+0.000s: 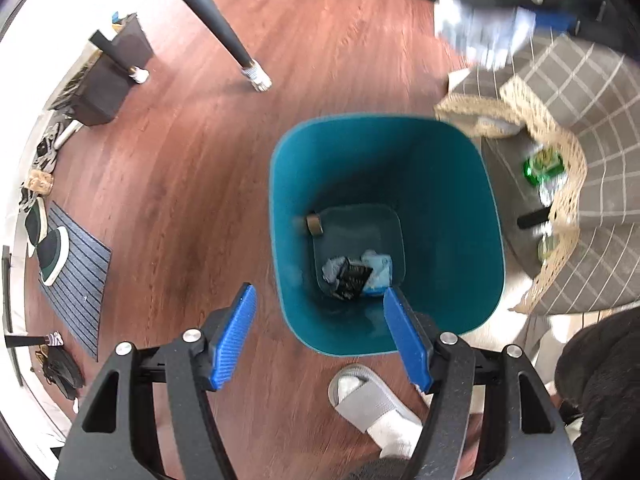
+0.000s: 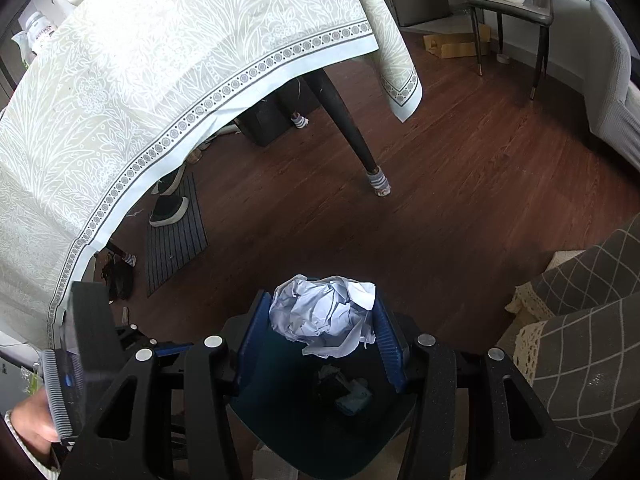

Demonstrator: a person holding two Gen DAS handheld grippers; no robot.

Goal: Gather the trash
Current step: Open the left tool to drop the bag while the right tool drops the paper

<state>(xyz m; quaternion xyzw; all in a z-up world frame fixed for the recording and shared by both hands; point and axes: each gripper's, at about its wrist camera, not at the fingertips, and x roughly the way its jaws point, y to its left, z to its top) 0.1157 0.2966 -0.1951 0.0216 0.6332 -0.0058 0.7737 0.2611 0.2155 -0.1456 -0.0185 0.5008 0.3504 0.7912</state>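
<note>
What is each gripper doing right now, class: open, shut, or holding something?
Left gripper: open, empty, over the teal bin.
Right gripper: shut on the crumpled paper ball, above the bin.

Your teal plastic bin (image 2: 280,420) is mostly hidden behind the right gripper (image 2: 320,328); the blurred pale crumpled paper (image 1: 484,32) smears near the top edge.

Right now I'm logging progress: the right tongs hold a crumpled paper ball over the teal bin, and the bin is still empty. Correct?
Not quite. The right tongs do hold the paper ball over the bin, but the bin isn't empty: the left wrist view shows wrappers and a small brown roll at the bottom.
</note>
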